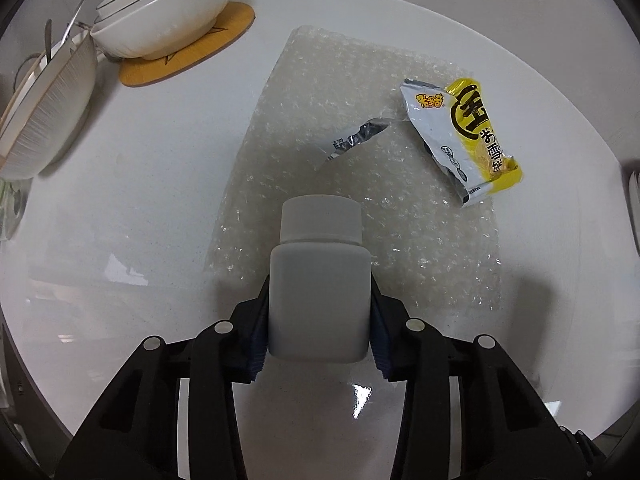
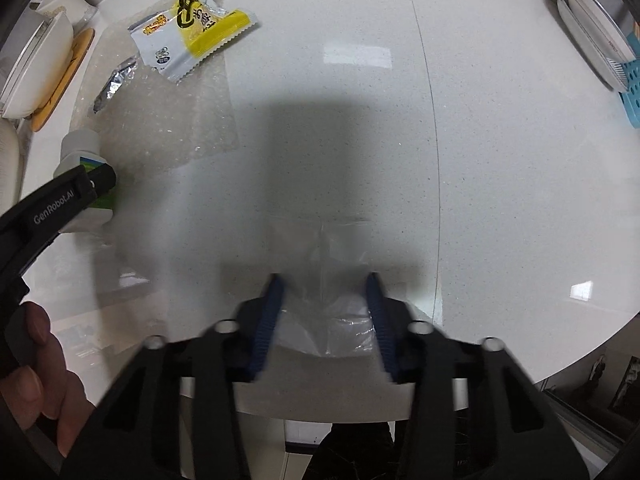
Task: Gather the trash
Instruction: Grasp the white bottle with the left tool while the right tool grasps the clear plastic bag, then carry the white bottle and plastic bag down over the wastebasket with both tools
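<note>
My left gripper (image 1: 319, 308) is shut on a white plastic bottle (image 1: 319, 280) with a screw cap, held over the white table. The bottle also shows in the right wrist view (image 2: 82, 152), with a green label. A yellow and silver snack wrapper (image 1: 460, 136) and a torn silver strip (image 1: 354, 140) lie on a sheet of bubble wrap (image 1: 320, 92) ahead of the left gripper. The wrapper also shows in the right wrist view (image 2: 192, 28). My right gripper (image 2: 326, 300) is open around a clear plastic bag (image 2: 336, 292) near the table's front edge.
Stacked white bowls (image 1: 160, 12) sit on an orange mat (image 1: 188, 48) at the far left, with a ribbed plate (image 1: 44, 112) beside them. Plates (image 2: 596, 28) in a blue rack (image 2: 632, 88) stand at the far right. A seam (image 2: 432, 120) runs across the table.
</note>
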`<state>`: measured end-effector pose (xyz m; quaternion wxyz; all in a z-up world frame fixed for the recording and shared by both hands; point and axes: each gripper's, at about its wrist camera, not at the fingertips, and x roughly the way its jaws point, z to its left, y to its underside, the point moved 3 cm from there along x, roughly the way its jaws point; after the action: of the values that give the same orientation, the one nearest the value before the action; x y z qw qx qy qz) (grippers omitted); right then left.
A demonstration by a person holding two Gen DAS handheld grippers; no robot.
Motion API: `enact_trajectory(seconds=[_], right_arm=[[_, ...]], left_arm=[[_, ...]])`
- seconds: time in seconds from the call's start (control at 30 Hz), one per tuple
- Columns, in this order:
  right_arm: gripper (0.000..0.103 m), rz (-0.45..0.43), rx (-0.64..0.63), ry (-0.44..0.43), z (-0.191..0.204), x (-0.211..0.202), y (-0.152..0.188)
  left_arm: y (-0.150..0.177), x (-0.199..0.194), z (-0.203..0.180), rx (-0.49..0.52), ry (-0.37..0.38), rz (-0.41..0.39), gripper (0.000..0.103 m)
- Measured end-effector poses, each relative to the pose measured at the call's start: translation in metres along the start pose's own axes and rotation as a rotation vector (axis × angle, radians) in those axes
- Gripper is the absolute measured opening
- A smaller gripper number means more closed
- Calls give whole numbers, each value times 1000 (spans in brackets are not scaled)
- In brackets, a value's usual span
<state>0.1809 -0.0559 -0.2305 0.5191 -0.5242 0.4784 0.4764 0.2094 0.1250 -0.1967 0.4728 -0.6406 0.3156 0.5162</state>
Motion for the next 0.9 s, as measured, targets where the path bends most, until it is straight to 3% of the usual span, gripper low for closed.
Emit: enact_trajectory(seconds=[0.13, 0.47, 0.9], right_arm=[[5, 21, 5, -24, -1, 0, -1], [2, 49, 30, -230, -23, 4, -4], [2, -1, 13, -275, -48, -9, -1]], left_arm=[[6, -11, 7, -22, 27, -9, 41], [31, -49, 24, -27, 54, -59, 41], [64, -68, 20, -11, 90, -78, 41]])
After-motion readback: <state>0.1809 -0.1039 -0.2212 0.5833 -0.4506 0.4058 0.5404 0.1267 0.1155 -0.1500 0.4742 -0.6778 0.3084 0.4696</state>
